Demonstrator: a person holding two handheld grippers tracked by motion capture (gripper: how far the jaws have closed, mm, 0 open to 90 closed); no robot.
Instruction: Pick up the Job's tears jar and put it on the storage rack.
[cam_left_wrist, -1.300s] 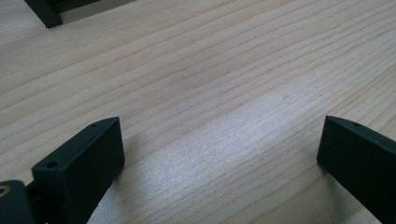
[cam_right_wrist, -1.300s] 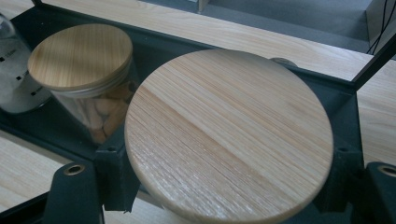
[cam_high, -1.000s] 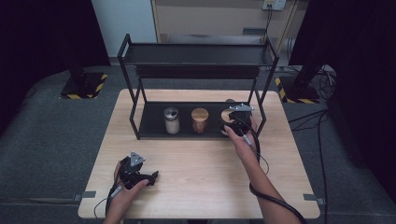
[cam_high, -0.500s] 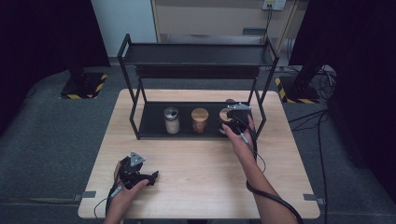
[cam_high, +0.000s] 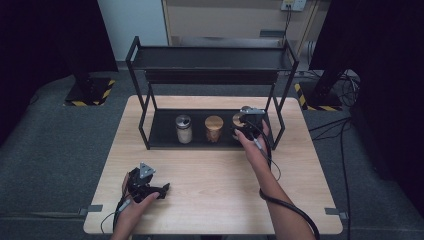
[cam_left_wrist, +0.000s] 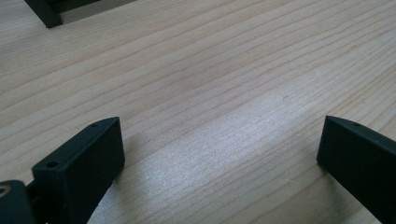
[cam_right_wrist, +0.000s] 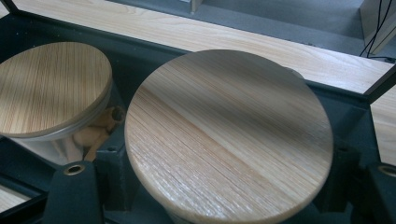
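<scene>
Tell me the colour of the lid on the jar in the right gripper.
Light wood grain lid; best in the right gripper view.

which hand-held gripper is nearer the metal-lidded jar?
Right. The right hand-held gripper is at the shelf's far end from the metal-lidded jar; the left hand-held gripper rests near the table's front edge.

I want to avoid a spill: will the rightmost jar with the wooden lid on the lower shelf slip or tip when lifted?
The jar probably has smooth walls like its glassy neighbour jar, so it may slip. The right gripper grips below the wide lid, which should catch it. Likely fragile.
</scene>
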